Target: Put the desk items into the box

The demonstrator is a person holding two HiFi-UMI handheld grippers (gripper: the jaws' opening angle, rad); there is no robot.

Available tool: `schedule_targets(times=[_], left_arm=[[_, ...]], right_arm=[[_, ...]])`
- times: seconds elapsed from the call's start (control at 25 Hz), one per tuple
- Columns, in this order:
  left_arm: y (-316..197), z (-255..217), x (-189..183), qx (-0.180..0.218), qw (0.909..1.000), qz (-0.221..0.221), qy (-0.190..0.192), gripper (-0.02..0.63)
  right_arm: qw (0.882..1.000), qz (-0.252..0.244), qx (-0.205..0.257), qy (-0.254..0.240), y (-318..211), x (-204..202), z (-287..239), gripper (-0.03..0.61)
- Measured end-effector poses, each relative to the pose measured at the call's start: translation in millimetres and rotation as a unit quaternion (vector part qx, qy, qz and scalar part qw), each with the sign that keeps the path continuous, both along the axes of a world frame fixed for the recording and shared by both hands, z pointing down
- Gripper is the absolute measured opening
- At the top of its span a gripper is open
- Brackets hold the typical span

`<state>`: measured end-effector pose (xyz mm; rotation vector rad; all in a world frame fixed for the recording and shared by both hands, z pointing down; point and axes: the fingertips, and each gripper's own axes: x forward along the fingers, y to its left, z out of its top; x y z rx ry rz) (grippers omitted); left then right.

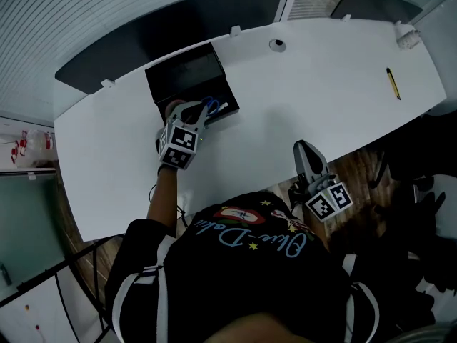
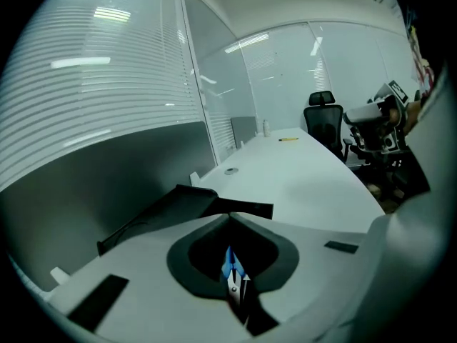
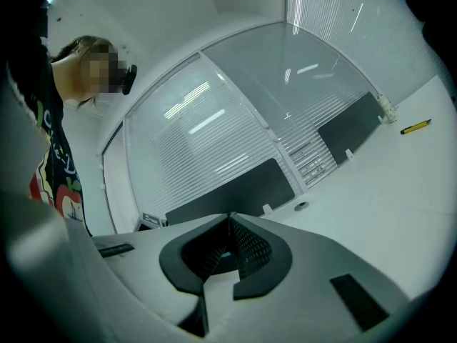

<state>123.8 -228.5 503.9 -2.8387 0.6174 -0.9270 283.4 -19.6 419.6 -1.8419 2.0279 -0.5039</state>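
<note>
Lying in the near corner of the open black box [image 1: 187,77], blue-handled pliers [image 1: 211,106] show just beside the left gripper [image 1: 187,113]. From the left gripper view, its fingers [image 2: 214,224] meet at the tips with nothing gripped, and the pliers appear below through the gap. The box sits on the far left part of a white bench [image 1: 314,84]. Well to the right, a yellow pen [image 1: 393,83] lies alone on the bench. At the bench's near edge, the right gripper [image 1: 303,148] points level, fingers closed and empty.
</note>
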Motion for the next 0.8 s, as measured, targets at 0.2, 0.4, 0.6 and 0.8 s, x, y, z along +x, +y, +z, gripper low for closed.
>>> schedule_targets(times=[0.2,0.4,0.6,0.8], left_arm=[[2.6,-29.8,-16.1,0.017,0.9983,-0.032,0.046,0.023],[9.3,-43.3,-37.6,0.025,0.9965,-0.055,0.059,0.023],[15.9,-44.2,-62.9,0.020,0.9945,-0.083,0.061,0.023],[22.2,-45.1,-87.9,0.021,0.9922,-0.109,0.057,0.023]], right_arm=[[1.000,-0.025,0.005,0.002,-11.3,-6.4,-1.5,0.012],[0.998,-0.057,0.011,-0.001,-28.1,-17.1,-1.7,0.012],[0.995,-0.096,0.016,0.001,-48.3,-32.0,-2.2,0.012],[0.991,-0.134,0.017,0.001,-66.7,-49.9,-1.5,0.012]])
